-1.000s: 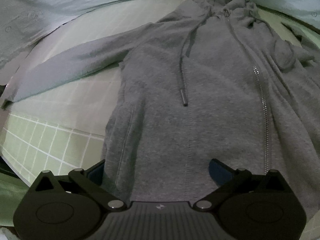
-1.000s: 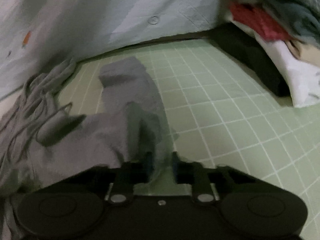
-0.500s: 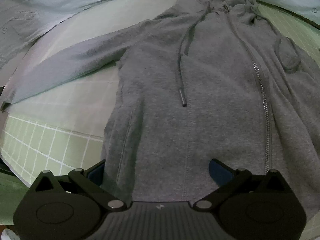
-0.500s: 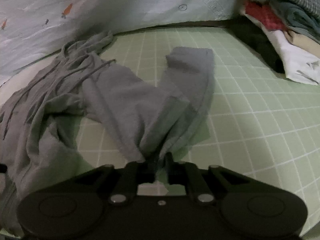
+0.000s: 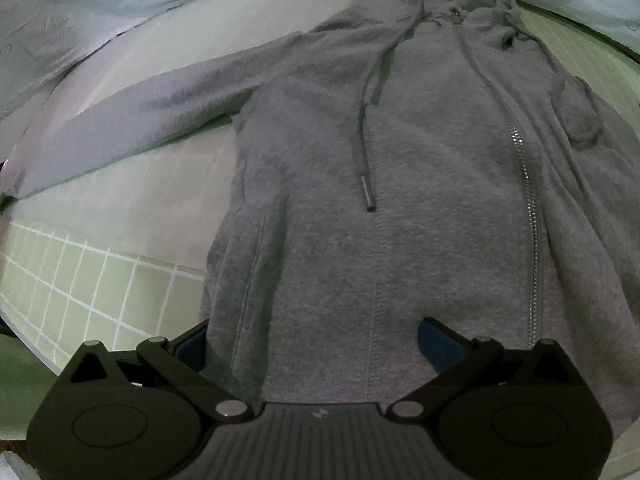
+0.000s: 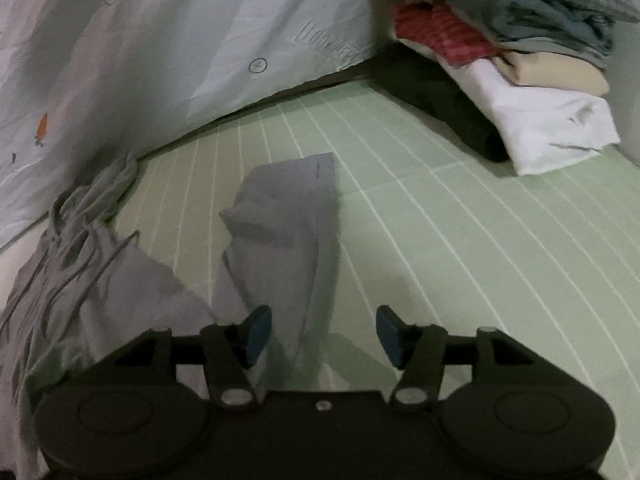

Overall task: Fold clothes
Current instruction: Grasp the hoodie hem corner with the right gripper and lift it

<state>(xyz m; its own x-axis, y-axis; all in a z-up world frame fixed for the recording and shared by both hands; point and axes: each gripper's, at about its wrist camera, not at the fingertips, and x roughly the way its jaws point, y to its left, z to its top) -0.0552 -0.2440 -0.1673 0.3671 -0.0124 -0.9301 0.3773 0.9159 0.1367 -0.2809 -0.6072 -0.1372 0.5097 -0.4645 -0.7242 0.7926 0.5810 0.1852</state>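
A grey zip hoodie (image 5: 400,184) lies front up on a green grid sheet, hood at the far end, one sleeve (image 5: 152,116) stretched out to the left. My left gripper (image 5: 312,338) is open over the hoodie's bottom hem, its jaws wide apart with cloth between them. In the right wrist view the other sleeve (image 6: 288,216) lies loosely on the sheet, cuff pointing away, with the hood and drawstrings (image 6: 80,240) at the left. My right gripper (image 6: 320,330) is open just above the near end of that sleeve and holds nothing.
The green grid sheet (image 6: 460,260) spreads to the right. A stack of folded clothes (image 6: 520,64) sits at the far right. A pale blue printed cover (image 6: 180,40) rises along the back. The sheet's near left edge (image 5: 60,304) drops off.
My right gripper was shut on the sleeve and has opened, leaving the sleeve lying on the sheet. The left gripper has stayed open over the hem, with the view shifting slightly.
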